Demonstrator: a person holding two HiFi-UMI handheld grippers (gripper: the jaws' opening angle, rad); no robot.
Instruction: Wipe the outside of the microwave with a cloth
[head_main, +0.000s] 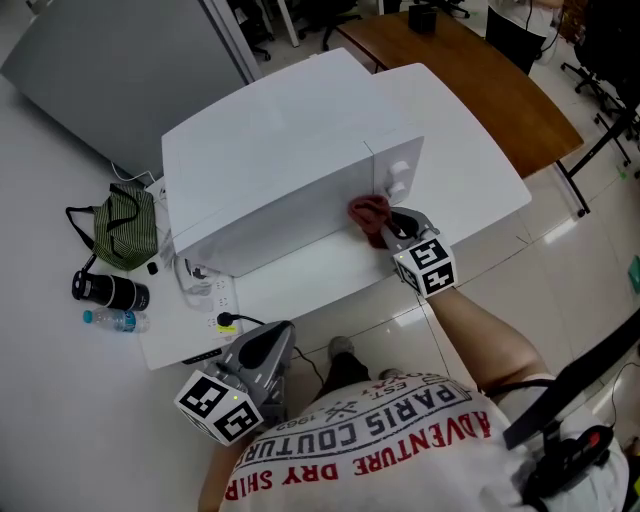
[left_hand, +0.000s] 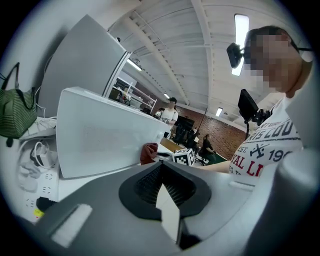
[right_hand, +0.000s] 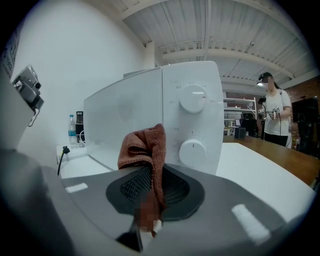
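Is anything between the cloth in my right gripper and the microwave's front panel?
Nothing visible stands between them. The right gripper is shut on the cloth, and the cloth is already up at the front of the microwave, just beside the lower knob. The head view shows the same, with no object between them.

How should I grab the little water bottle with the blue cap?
Grip the water bottle around its round middle, below the cap, with the jaws level. In the right gripper view it seems to stand upright, so come in from the side. The person's side is probably best, because the black flask stands close on its far side and leaves little room there.
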